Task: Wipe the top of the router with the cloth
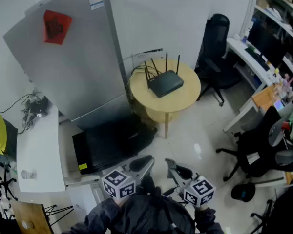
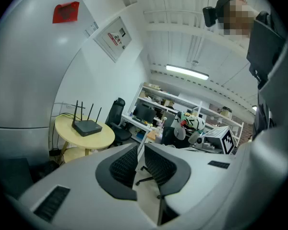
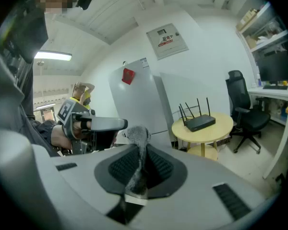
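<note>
Head view: I see the router (image 1: pixel 165 83) on the round table (image 1: pixel 185 99), beside the fridge (image 1: pixel 73 57). Left gripper (image 1: pixel 142 164) and right gripper (image 1: pixel 174 167) are low in the frame, well apart from the table.

Left gripper view: I read the left gripper (image 2: pixel 140 150) jaws a narrow gap apart, nothing between. Router (image 2: pixel 86 127) far off on the table (image 2: pixel 98 137).

Right gripper view: right gripper (image 3: pixel 139 152) is clamped on the grey cloth (image 3: pixel 137 137), a tuft standing above the jaws. Router (image 3: pixel 199 122) sits on the table (image 3: pixel 218 128) in the distance.
</note>
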A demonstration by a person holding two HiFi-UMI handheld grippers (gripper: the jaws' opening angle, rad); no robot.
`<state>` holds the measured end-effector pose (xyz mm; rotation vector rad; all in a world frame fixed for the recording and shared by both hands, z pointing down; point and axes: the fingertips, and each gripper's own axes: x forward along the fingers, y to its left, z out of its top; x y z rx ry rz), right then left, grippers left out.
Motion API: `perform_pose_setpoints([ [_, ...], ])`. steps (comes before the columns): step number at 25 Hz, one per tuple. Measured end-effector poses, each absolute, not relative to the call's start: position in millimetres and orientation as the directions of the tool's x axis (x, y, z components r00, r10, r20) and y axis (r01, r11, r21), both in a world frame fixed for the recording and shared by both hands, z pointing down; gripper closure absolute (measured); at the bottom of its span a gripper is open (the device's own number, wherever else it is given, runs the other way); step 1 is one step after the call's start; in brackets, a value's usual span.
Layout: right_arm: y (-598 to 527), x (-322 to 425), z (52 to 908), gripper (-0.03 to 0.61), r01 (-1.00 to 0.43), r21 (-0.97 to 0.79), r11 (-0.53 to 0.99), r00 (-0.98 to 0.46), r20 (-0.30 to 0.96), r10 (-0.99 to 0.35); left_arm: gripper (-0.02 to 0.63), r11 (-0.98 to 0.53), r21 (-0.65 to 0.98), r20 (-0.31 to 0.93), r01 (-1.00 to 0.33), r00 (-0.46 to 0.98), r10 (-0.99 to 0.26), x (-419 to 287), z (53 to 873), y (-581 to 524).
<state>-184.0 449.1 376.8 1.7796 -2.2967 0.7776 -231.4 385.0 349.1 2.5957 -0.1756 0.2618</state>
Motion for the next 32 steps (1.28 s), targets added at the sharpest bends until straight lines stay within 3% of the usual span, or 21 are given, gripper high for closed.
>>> perform_pose_setpoints([
  [21, 119.3, -4.5, 425.0, 0.514, -0.932, -0.283, 0.226, -0.339, 0.465, -0.818, 0.583, -0.83, 0.518, 0.229, -0.206, 0.969, -0.097, -43.5, 406.5, 65.1],
  [32, 5.4, 58.9, 458.2, 0.514, -0.91, -0.29, 0.295, -0.408, 0.51, -0.757, 0.583, -0.801, 0.518, 0.291, -0.3, 0.943, -0.165, 8.1, 438.2, -12.5],
])
